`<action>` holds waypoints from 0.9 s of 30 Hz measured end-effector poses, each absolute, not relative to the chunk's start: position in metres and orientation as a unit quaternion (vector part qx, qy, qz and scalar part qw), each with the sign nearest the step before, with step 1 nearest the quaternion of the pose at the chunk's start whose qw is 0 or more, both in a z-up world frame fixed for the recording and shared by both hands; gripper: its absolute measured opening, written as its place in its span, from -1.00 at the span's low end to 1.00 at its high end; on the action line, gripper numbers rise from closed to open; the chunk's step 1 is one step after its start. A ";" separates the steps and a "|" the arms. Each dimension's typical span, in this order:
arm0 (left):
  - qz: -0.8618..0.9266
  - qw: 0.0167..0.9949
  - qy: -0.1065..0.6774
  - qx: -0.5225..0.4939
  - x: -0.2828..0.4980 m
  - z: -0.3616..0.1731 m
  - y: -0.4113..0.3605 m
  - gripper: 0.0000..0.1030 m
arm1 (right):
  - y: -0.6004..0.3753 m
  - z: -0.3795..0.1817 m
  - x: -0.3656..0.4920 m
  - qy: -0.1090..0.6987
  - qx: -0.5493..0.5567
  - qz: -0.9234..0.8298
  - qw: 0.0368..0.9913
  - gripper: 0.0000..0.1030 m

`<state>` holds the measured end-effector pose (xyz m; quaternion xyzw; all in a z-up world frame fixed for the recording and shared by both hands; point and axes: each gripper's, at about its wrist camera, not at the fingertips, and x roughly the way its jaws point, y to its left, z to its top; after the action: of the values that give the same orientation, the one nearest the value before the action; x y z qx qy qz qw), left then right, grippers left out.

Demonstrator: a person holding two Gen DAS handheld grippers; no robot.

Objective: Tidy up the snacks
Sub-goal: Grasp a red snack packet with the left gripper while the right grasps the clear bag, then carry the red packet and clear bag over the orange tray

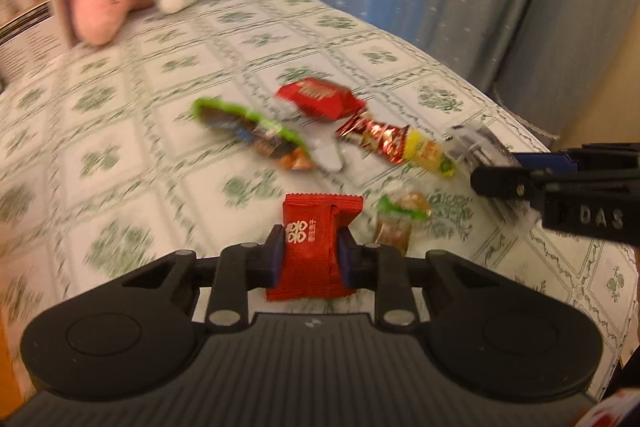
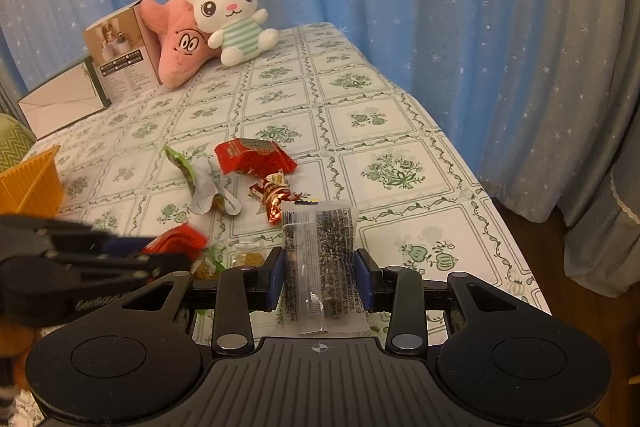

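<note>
Blue star-speckled curtains hang behind a worktop (image 2: 380,131) under a green-patterned cloth. The left tongs (image 1: 308,259) are pinched on a red sachet (image 1: 316,251), the right tongs (image 2: 320,267) on a clear packet of dark seeds (image 2: 320,267). Still loose on the cloth are a red pouch (image 2: 252,157), a green-edged wrapper (image 1: 256,135), a foil candy (image 2: 276,195) and a small clear sweet (image 1: 400,223). An orange basket (image 2: 32,179) sits at the left edge; most sorting looks undone.
</note>
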<state>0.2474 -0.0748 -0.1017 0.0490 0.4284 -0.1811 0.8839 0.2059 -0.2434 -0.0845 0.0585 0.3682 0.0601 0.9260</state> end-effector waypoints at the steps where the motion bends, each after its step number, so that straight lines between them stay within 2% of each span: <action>1: -0.174 0.886 0.428 0.043 0.242 -0.100 -0.072 -0.54 | -0.242 -0.084 0.205 0.366 0.059 0.061 0.927 -0.28; 11: -0.122 0.902 0.415 -0.012 0.180 -0.075 -0.040 -0.54 | -0.227 -0.073 0.173 0.348 0.081 0.071 0.931 -0.28; 27: -0.084 0.920 0.383 -0.011 0.087 -0.028 -0.003 -0.54 | -0.176 -0.047 0.087 0.334 0.097 0.106 0.931 -0.28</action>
<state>0.0870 -0.0032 -0.0278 -0.0106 0.3834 -0.0844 0.9197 0.0869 -0.1756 -0.0467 0.0972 0.3343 0.1058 0.9314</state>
